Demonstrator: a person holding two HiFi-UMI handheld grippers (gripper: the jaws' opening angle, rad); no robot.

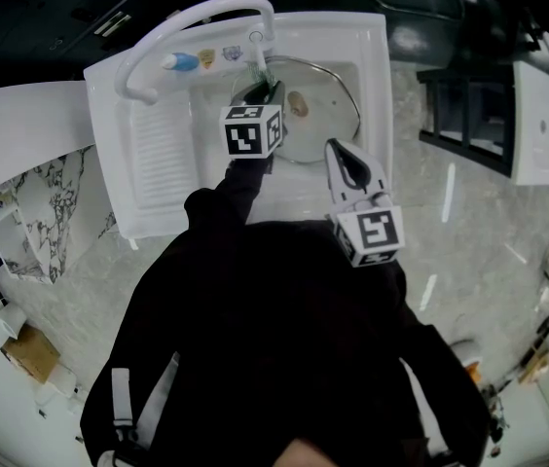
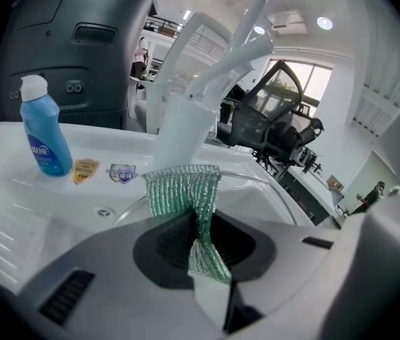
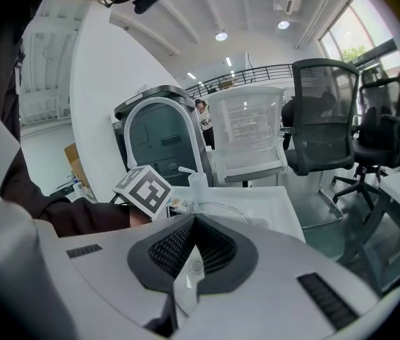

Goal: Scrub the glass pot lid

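Observation:
The glass pot lid (image 1: 321,129) lies in the white sink's basin, its tan knob up; its rim shows in the left gripper view (image 2: 254,178) and the right gripper view (image 3: 229,207). My left gripper (image 1: 260,95) (image 2: 198,222) is shut on a green mesh scrub cloth (image 2: 182,190) (image 1: 258,91), held over the lid's far left part, just under the faucet's nozzle (image 2: 182,129). My right gripper (image 1: 334,148) (image 3: 194,218) has its jaws together at the lid's near right rim, apparently pinching it.
The white sink (image 1: 374,56) has a ribbed drainboard (image 1: 163,154) at the left and an arched faucet (image 1: 197,16) across the back. A blue detergent bottle (image 1: 179,62) (image 2: 44,137) stands on the back ledge. Office chairs (image 3: 324,119) stand beyond the sink.

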